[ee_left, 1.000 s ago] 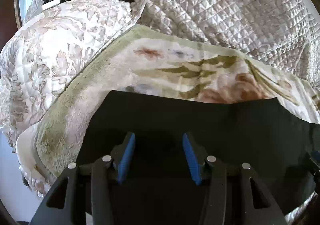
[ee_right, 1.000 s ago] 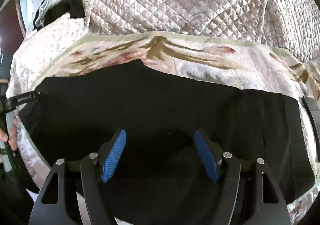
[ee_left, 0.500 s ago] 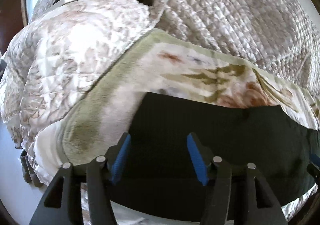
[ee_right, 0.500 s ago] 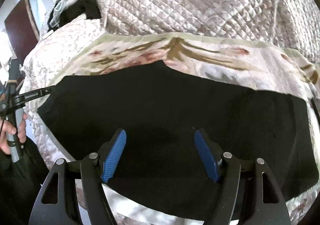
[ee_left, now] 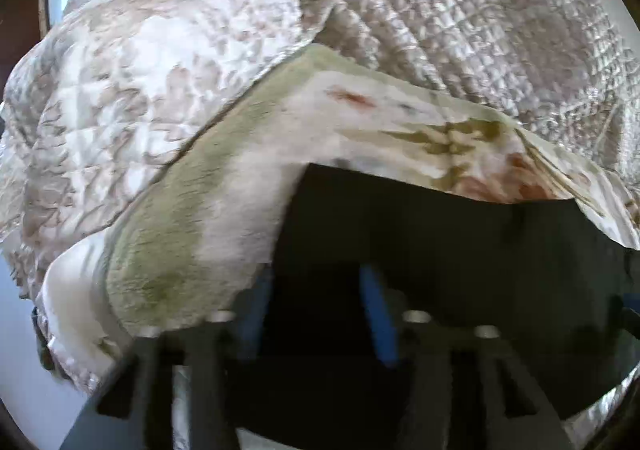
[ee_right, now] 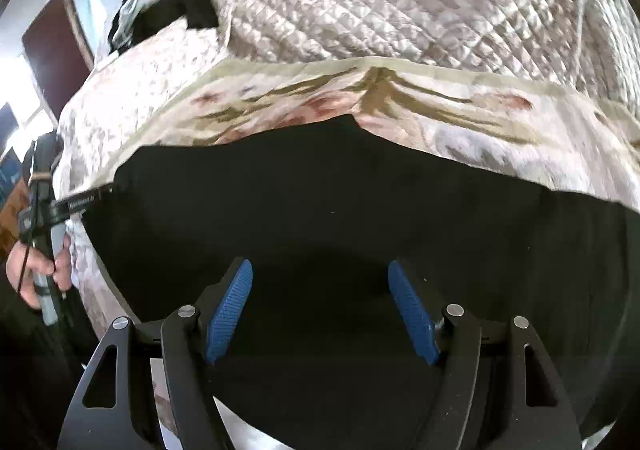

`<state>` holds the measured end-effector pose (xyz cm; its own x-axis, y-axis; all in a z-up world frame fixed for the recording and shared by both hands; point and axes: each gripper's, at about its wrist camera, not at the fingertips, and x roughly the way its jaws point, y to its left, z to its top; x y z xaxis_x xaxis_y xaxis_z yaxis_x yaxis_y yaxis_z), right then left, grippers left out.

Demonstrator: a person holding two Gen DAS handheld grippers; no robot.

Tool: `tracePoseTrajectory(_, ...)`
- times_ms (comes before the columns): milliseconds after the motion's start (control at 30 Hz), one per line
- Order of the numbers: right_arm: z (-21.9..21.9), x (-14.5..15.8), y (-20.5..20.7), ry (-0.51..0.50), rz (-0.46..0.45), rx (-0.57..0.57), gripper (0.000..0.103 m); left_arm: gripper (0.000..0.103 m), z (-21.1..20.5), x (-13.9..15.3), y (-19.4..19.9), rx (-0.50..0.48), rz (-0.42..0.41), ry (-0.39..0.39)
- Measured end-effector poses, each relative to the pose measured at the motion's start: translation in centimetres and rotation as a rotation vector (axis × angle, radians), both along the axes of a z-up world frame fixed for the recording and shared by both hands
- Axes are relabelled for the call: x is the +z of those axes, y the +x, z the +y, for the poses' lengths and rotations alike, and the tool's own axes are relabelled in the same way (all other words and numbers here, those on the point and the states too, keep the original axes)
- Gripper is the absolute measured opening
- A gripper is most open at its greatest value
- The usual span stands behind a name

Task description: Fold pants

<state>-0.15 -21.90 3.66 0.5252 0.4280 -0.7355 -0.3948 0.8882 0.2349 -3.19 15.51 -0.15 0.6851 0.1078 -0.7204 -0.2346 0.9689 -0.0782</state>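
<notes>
Black pants (ee_right: 340,210) spread flat on floral blanket (ee_right: 460,114) atop bed.
Right tool (ee_right: 320,310) spread apart above near edge of pants; left tool (ee_left: 316,314) blurred, likewise apart, over left end.

daylit, fisheye-warped, left view motion-blurred

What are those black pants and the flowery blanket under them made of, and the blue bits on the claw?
The black pants look like a matte woven or knit cloth: flat, no sheen. The flowery blanket seems a plush fleece, its surface soft and fuzzy. The blue pads on the right claw look like ridged rubber or plastic; which, I cannot tell.
</notes>
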Motion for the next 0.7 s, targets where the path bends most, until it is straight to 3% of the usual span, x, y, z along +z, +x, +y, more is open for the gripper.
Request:
tracePoseTrajectory(67,-0.5,0.1,0.0,0.029,0.014,-0.004,0.071,0.009,-0.7,0.2,0.2,-0.031,0.007,-0.006)
tracePoseTrajectory(167,-1.8,0.5,0.1,0.072,0.019,-0.031,0.071,0.009,-1.1,1.0,0.4,-0.046,0.027,-0.059)
tracePoseTrajectory(367,-4.4,0.4,0.5,0.191,0.070,-0.129,0.071,0.008,-4.0,4.2,0.0,-0.124,-0.037,-0.195)
tracePoseTrajectory(533,-5.9,1.4,-0.1,0.218,0.045,-0.156,0.071,0.008,-9.8,7.0,0.5,-0.259,-0.082,-0.258)
tracePoseTrajectory(700,-7.9,1.6,-0.9,0.236,0.032,-0.188,0.071,0.008,-16.9,6.3,2.4,-0.401,-0.050,-0.290)
